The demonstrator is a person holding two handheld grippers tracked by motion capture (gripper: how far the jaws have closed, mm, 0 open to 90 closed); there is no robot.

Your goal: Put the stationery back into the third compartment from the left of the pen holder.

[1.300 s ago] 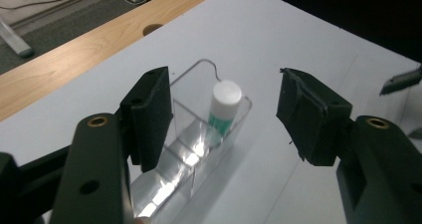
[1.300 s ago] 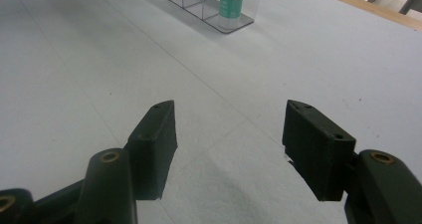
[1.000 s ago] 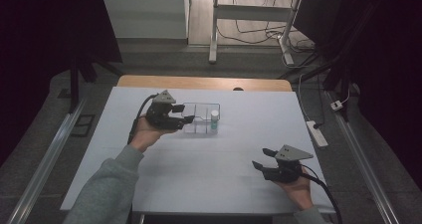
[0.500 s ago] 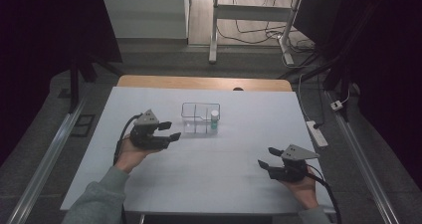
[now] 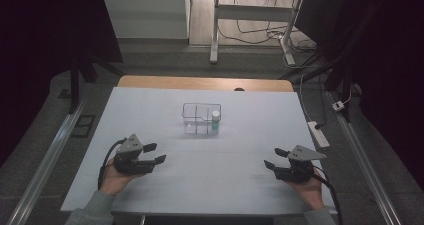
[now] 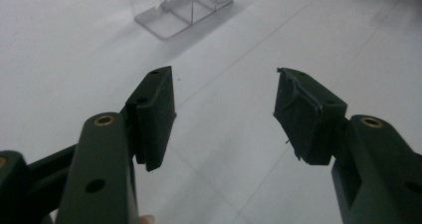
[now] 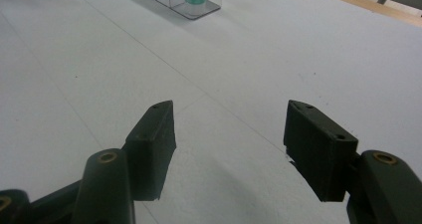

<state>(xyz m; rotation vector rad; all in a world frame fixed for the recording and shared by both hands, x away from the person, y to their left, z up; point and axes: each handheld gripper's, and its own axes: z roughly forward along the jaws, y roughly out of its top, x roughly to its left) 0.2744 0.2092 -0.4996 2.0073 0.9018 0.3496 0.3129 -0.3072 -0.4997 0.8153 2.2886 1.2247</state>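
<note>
The left gripper (image 5: 154, 153) sits low over the near left of the white table (image 5: 230, 185), jaws standing apart with nothing between them; its own view shows bare tabletop in the gap (image 6: 225, 109); the right gripper (image 5: 275, 158) rests near the table's front right corner, jaws likewise spread and empty (image 7: 230, 134), the person's hand (image 5: 311, 192) behind it. Farther out, well apart from both and roughly midway between them toward the far side, stands a clear divided box (image 5: 192, 116); in its right-hand compartment a small green bottle with a white cap (image 5: 215, 120) stands upright; the other compartments look bare.
</note>
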